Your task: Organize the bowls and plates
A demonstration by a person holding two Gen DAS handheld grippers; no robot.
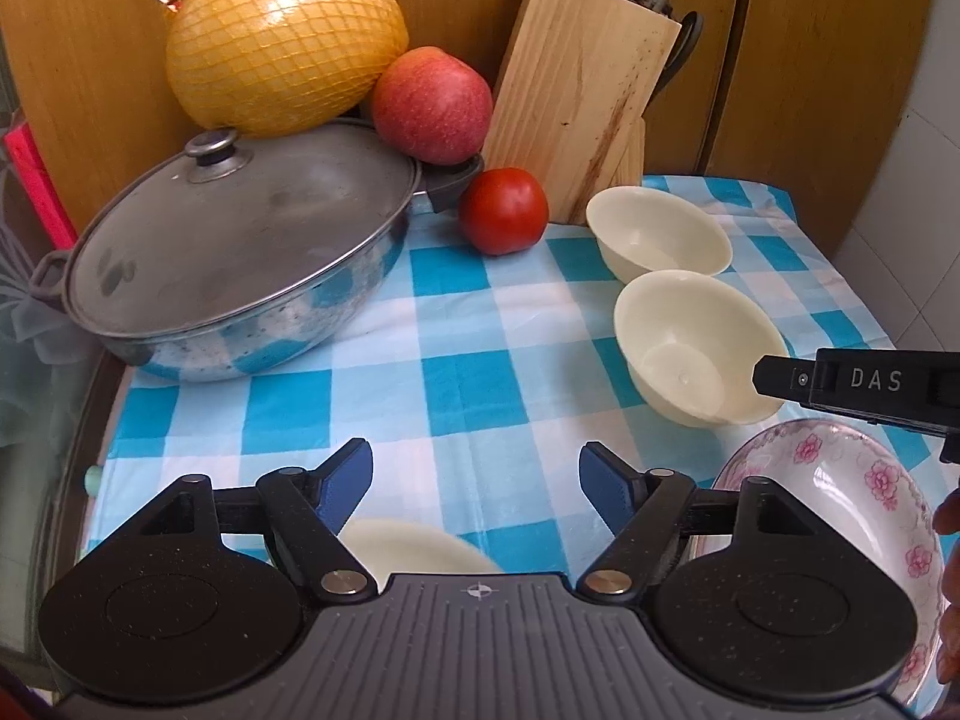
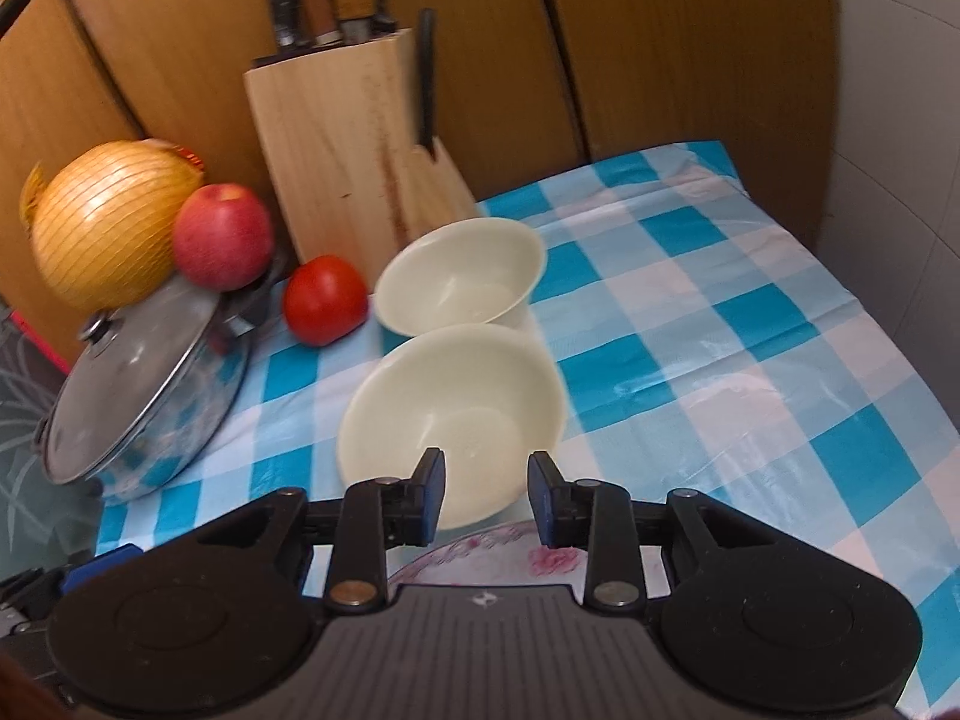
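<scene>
Two cream bowls stand on the blue-checked cloth: a far one by the knife block and a near one. A floral plate lies at the front right. Another cream dish shows partly under my left gripper. My left gripper is open and empty above the cloth. My right gripper is open and empty, its fingers just over the near bowl's front rim; one finger shows in the left wrist view.
A lidded steel pot stands at the left, with a netted pomelo and an apple behind it. A tomato and a wooden knife block stand at the back. Wooden panels close the rear.
</scene>
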